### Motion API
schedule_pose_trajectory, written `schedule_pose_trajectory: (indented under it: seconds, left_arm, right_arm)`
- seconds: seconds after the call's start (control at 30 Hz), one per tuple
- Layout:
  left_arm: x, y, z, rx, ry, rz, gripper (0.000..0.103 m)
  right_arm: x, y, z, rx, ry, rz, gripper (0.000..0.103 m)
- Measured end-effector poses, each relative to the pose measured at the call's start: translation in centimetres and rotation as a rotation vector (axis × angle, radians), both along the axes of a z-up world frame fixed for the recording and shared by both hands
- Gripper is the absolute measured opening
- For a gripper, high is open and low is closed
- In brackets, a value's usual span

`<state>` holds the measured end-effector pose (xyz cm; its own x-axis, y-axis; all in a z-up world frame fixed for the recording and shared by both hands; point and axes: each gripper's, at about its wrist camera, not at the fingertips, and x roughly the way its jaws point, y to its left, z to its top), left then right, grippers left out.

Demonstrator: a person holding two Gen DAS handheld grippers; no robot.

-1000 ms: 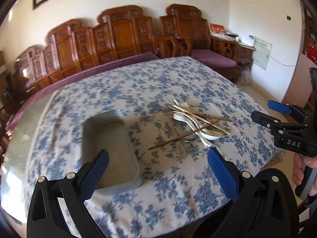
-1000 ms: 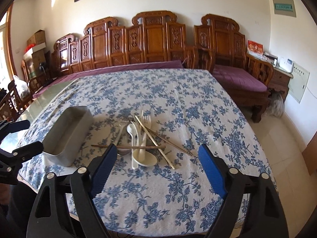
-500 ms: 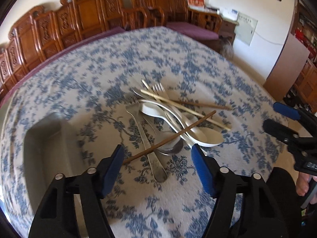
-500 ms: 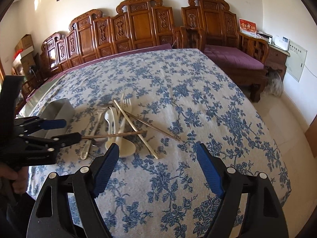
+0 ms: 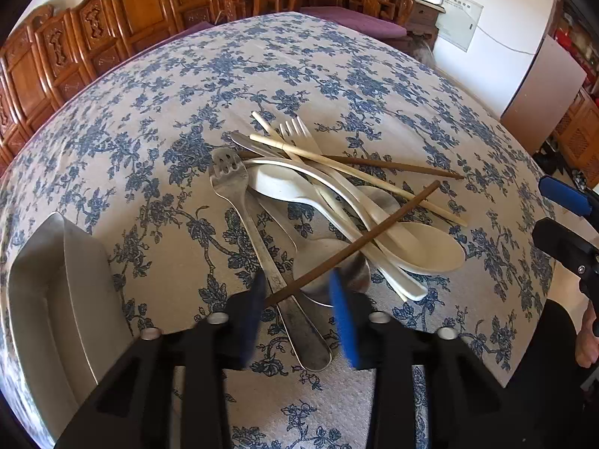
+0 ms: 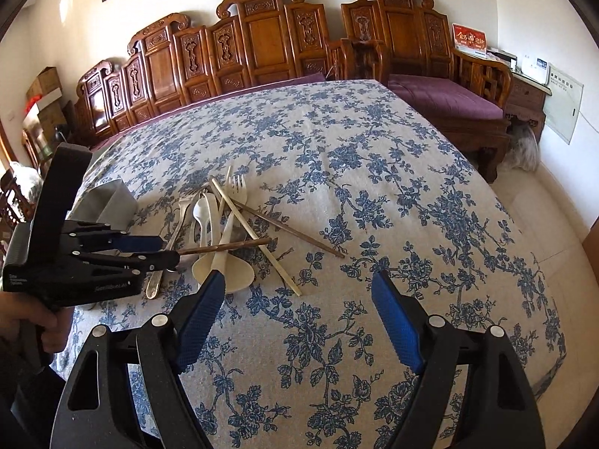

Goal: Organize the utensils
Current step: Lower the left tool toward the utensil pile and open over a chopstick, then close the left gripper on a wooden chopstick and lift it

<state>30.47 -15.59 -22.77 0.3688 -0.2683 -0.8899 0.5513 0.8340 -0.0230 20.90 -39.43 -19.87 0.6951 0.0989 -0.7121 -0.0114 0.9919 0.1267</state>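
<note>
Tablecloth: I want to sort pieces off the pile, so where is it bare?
Bare tablecloth lies right of the utensil pile and beyond it toward the carved wooden bench. It is crowded between the pile and the metal tray.

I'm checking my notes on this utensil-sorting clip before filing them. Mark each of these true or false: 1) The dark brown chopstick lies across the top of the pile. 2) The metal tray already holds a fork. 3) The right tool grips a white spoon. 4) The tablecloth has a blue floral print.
1) True: the dark brown chopstick crosses over the white spoons, its near end between the closing jaws of the left tool.
2) False: the metal tray shows nothing inside.
3) False: the right tool is open and holds nothing.
4) True: the tablecloth is pale with blue flowers.
</note>
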Motion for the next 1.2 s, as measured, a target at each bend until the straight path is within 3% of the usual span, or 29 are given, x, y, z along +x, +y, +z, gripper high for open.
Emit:
schedule_pose_trajectory:
  seconds: [0.2, 0.63, 0.73, 0.83, 0.9, 0.93, 1.17, 1.2]
  left_arm:
    - [-1.3, -0.4, 0.3, 0.019, -0.026, -0.046, 0.006]
    - [-1.2, -0.1, -0.3, 0.063, -0.015, -0.058, 0.006]
    - [-1.5, 0.2, 0.8, 0.030, -0.030, -0.061, 0.006]
    - [-1.5, 0.3, 1.5, 0.033, -0.051, -0.067, 0.008]
    - [-1.2, 0.4, 1.6, 0.048, -0.073, -0.067, 0.028]
    - [-0.9, 0.5, 1.5, 0.055, -0.078, -0.063, 0.032]
    - [0.6, 0.5, -0.6, 0.113, 0.021, -0.103, 0.032]
    - [0.6, 0.5, -0.6, 0.102, 0.033, -0.103, 0.027]
  right_arm:
    - [0.0, 0.1, 0.0, -0.007, -0.001, -0.001, 0.082]
    - [-0.5, 1.0, 1.0, -0.019, -0.009, 0.011, 0.082]
    - [-0.8, 1.0, 1.4, -0.024, -0.019, 0.013, 0.082]
    - [-0.9, 0.9, 1.6, -0.018, -0.023, 0.011, 0.082]
    - [-1.0, 0.9, 1.6, -0.015, -0.024, 0.012, 0.082]
    - [-0.9, 0.9, 1.6, -0.014, -0.023, 0.012, 0.082]
    - [-0.2, 0.9, 1.0, -0.001, -0.011, 0.015, 0.082]
    - [0.0, 0.9, 1.0, -0.001, -0.010, 0.016, 0.082]
